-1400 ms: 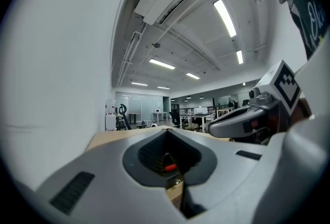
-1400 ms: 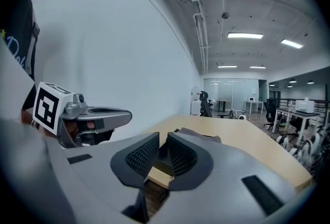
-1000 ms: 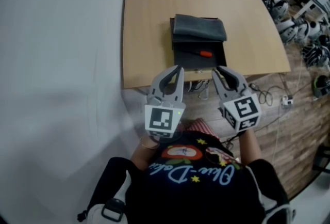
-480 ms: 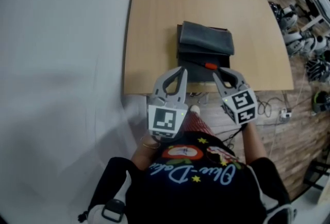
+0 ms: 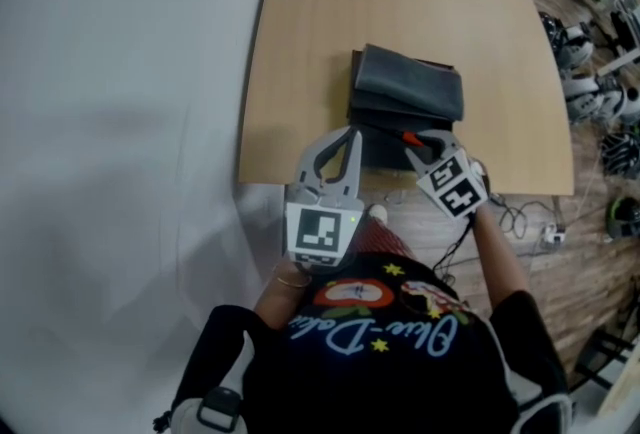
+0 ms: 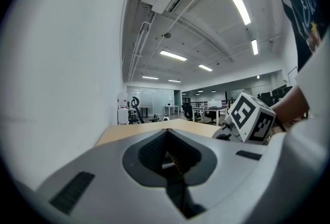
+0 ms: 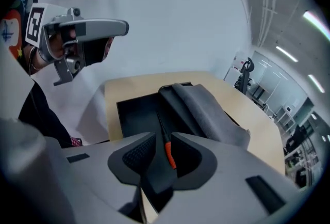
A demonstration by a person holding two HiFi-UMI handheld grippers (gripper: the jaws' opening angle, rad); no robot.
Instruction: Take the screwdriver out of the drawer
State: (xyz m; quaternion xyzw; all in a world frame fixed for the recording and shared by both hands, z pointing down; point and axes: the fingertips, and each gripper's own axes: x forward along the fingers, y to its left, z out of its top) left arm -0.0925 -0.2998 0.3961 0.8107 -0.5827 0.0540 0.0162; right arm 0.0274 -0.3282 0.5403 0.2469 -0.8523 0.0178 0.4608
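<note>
A screwdriver (image 5: 411, 137) with an orange handle and black shaft lies in the open black drawer (image 5: 380, 150) at the table's near edge. My right gripper (image 5: 422, 146) tilts down over the drawer, tips just above the handle. In the right gripper view the screwdriver (image 7: 167, 152) shows through the gap of the right gripper (image 7: 162, 138); its jaws are opening and the pads do not touch it. My left gripper (image 5: 346, 136) hovers at the drawer's left front corner, tips together and holding nothing. The left gripper (image 6: 167, 133) looks level across the tabletop.
A folded grey cloth (image 5: 410, 87) lies on top of the drawer unit. The wooden table (image 5: 300, 42) stands against a white wall on the left. Cables and gear (image 5: 545, 222) lie on the wood floor to the right.
My right gripper has dropped and tilted down from in front of the table to over the open drawer, and its jaws stand wider. The left gripper has shifted only slightly.
</note>
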